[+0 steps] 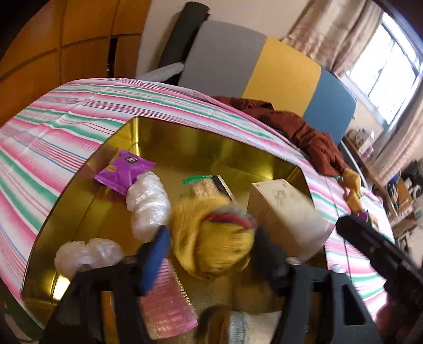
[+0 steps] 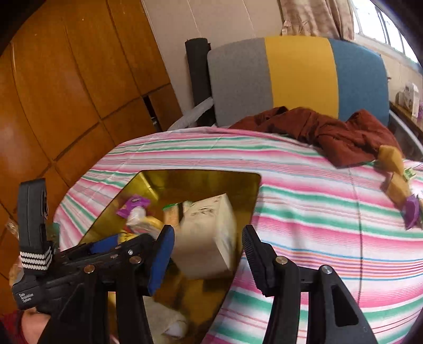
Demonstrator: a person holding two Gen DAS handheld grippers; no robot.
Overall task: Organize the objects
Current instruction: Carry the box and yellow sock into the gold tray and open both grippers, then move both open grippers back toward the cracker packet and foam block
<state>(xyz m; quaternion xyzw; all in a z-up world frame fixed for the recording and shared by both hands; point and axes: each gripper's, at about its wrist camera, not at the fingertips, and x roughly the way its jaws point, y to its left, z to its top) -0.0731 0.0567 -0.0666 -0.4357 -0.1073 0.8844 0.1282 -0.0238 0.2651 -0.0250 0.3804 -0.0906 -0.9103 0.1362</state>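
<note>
Striped cloth (image 1: 66, 119); gold tin (image 1: 185, 143) holds blurred yellow fuzzy toy (image 1: 211, 238), seemingly between parted left jaws; right jaws apart.

Wooden panelled wardrobe (image 2: 66, 87): standing at 10 o'clock, glowing orange-brown. Cream wall (image 2: 224, 21): showing at 12 o'clock. Headboard (image 2: 298, 76) in grey, yellow and blue panels: rising behind the bed. Striped pink, green and white sheet (image 2: 317, 225): covering the bed. Window (image 1: 391, 68): letting in bright daylight at 2 o'clock. Patterned beige curtain (image 1: 330, 29): hanging beside the window. Cluttered shelving (image 1: 401, 190): sitting at 3 o'clock, blurred.
</note>
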